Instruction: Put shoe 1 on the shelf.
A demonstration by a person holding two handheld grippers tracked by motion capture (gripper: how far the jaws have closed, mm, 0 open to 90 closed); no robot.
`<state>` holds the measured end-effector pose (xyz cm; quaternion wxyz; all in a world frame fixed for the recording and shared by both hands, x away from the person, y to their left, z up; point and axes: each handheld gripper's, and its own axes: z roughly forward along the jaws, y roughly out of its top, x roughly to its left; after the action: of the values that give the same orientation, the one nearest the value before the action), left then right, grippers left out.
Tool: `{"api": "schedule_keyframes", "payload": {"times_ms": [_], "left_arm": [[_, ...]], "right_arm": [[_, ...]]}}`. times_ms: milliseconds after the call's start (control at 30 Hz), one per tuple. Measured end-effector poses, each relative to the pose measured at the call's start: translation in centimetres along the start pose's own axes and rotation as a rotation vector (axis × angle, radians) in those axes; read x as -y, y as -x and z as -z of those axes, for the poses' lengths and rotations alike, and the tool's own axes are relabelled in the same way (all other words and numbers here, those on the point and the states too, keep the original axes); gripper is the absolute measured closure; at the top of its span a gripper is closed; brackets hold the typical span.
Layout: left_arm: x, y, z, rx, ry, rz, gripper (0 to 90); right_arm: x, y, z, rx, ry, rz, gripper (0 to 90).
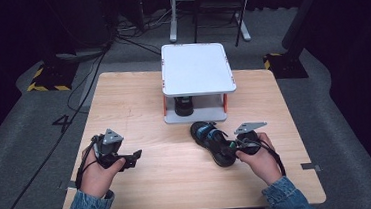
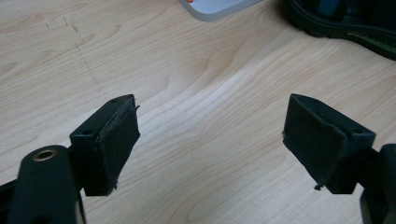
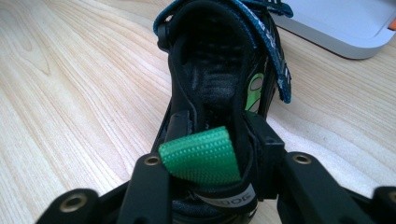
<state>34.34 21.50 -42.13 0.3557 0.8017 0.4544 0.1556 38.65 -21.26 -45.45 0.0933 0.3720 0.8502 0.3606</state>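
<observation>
The bench [image 1: 138, 108] is a pale wood-grain top standing on grey carpet, with dark curtains, cables and yellow-and-black floor markings around it. At the bench's far middle stands a white two-level rack [image 1: 196, 68] with orange posts; a small black object [image 1: 183, 106] sits on its lower shelf.

Just in front of the rack, slightly to its right, lies a black sandal [image 1: 210, 141] with blue straps and a green heel loop [image 3: 201, 158], its toe pointing toward the rack. The right hand-held gripper [image 1: 233, 150] is at the sandal's heel, and in the right gripper view its jaws are clenched on the heel, one pad on either side of the heel cup with the green loop between them. The left hand-held gripper [image 1: 133, 157] rests well to the left of the sandal, low over the bare bench, released, its jaws spread wide with nothing between them.

The step in hand looks like the grasp of the sandal at its heel, probably ahead of lifting it toward the rack. The next move likely calls for a firm hold, since the heel is soft and the toe may sag, then a lift high enough to clear the rack's edge.
</observation>
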Motion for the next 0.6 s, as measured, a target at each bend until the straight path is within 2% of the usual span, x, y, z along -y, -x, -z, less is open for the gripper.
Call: {"api": "schedule_keyframes", "payload": {"times_ms": [167,367,433,567,600], "left_arm": [[-0.1,0.1,0.1,0.003,0.010,0.001,19.2],[0.3,-0.3,0.6,-0.013,0.022,0.017,19.6],[0.4,-0.5,0.8,-0.015,0.026,0.023,19.8],[0.5,-1.1,1.1,-0.008,0.037,0.044,20.6],[0.5,-1.6,1.2,-0.019,0.042,0.045,21.8]], "right_arm": [[-0.1,-0.5,0.5,0.003,0.002,0.001,70.4],[-0.9,-0.7,1.6,-0.018,0.071,-0.023,71.0],[-1.3,-0.5,2.0,-0.008,0.107,-0.043,70.8],[-1.8,-0.3,2.3,0.017,0.137,-0.065,70.5],[-2.3,0.0,2.4,0.038,0.154,-0.085,70.2]]}}
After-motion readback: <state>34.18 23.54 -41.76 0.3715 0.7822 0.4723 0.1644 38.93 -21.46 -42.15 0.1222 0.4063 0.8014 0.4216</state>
